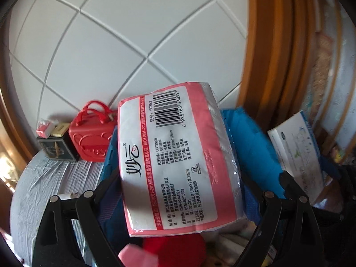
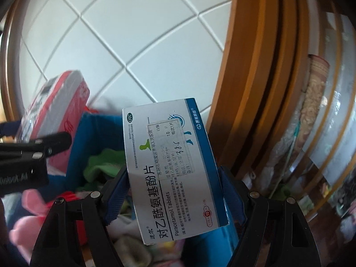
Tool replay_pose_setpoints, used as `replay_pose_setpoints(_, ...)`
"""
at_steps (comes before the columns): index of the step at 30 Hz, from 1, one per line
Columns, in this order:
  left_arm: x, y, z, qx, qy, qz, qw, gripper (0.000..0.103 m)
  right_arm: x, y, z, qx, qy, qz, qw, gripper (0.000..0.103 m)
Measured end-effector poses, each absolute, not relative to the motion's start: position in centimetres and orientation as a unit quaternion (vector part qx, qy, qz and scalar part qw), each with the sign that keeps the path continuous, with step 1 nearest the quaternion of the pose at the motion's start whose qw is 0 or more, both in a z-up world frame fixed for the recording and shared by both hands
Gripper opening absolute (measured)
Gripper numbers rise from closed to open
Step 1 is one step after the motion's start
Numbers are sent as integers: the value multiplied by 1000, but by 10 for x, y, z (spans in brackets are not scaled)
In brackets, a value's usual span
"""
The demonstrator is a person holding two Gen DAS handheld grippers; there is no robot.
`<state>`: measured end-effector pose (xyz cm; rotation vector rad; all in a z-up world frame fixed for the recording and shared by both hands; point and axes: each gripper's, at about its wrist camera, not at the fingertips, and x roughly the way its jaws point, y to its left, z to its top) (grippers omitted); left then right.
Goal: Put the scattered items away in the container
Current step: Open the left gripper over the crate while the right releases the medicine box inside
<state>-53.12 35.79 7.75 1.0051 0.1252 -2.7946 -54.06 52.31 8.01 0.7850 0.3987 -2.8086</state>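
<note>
White tiled wall behind, blue container (image 2: 77,146) below. My left gripper (image 1: 178,191) clenched soft, squashy tissue pack (image 1: 175,166); my right gripper (image 2: 175,189) clenched light, stiff tablet box (image 2: 173,166) by long edges, both above container.

Glossy plastic-wrapped tissue pack (image 1: 178,155), cardboard medicine box (image 2: 175,166)

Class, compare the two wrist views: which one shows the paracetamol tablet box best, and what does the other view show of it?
The right wrist view: the paracetamol tablet box fills the centre, held in the right gripper, its printed face readable. The left wrist view shows the same box only at the right edge, angled and blurred, beyond the blue container.
</note>
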Motion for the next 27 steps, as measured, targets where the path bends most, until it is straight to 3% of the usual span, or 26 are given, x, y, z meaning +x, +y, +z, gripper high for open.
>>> replay_pose_setpoints(13, -625, 363, -53, 527, 42, -843, 95, 92, -620, 515, -40, 421, 165, -880, 142, 78)
replay_pose_setpoints(20, -622, 358, -65, 543, 63, -832, 95, 94, -615, 505, -69, 453, 206, -855, 148, 77)
replay_pose_setpoints(27, -623, 352, -68, 548, 80, -827, 96, 94, -613, 499, -66, 459, 197, -854, 146, 77)
